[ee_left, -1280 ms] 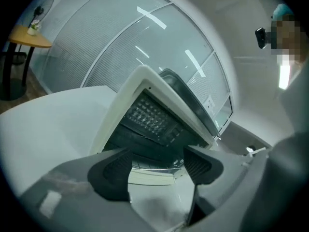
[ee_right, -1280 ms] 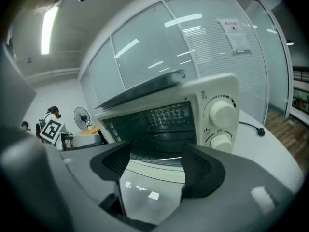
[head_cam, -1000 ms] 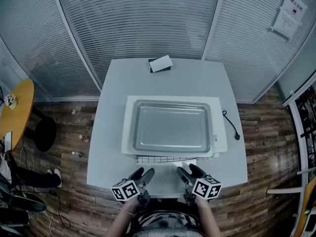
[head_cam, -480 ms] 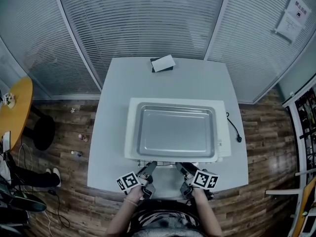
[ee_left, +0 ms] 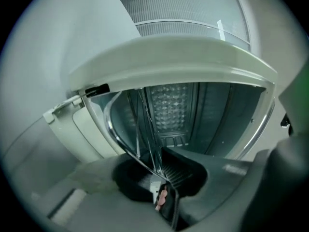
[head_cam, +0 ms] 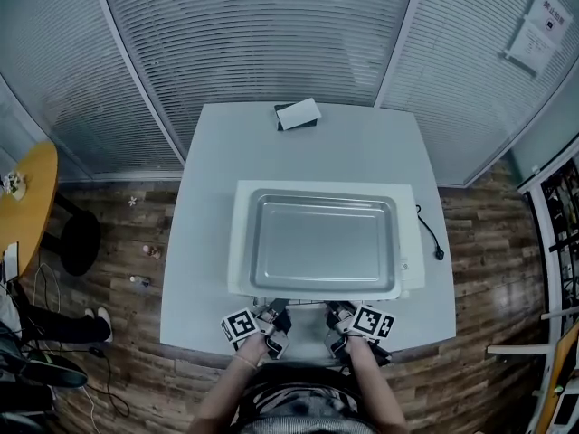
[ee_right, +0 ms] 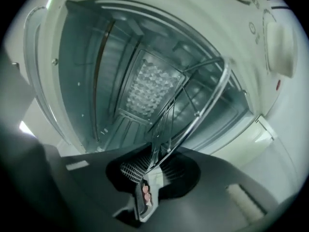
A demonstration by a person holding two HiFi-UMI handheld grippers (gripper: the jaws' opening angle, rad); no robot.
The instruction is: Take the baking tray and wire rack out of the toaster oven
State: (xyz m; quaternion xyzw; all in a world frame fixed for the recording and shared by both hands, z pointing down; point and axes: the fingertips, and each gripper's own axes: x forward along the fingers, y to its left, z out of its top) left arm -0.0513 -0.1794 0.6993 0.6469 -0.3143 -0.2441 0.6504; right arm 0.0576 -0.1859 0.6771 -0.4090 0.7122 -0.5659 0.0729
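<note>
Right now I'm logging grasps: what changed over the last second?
The left gripper and right gripper moved forward to the toaster oven, and their jaws have just closed onto the wire rack at its front edge. The baking tray on top of the oven stayed put.

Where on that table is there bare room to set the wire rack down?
Roomiest: the table between the toaster oven and the small dark object at the far edge. A narrower strip runs left of the oven. Right, the power cord lies. Near edge is crowded: left gripper and right gripper, jaws just closed on the wire rack.
</note>
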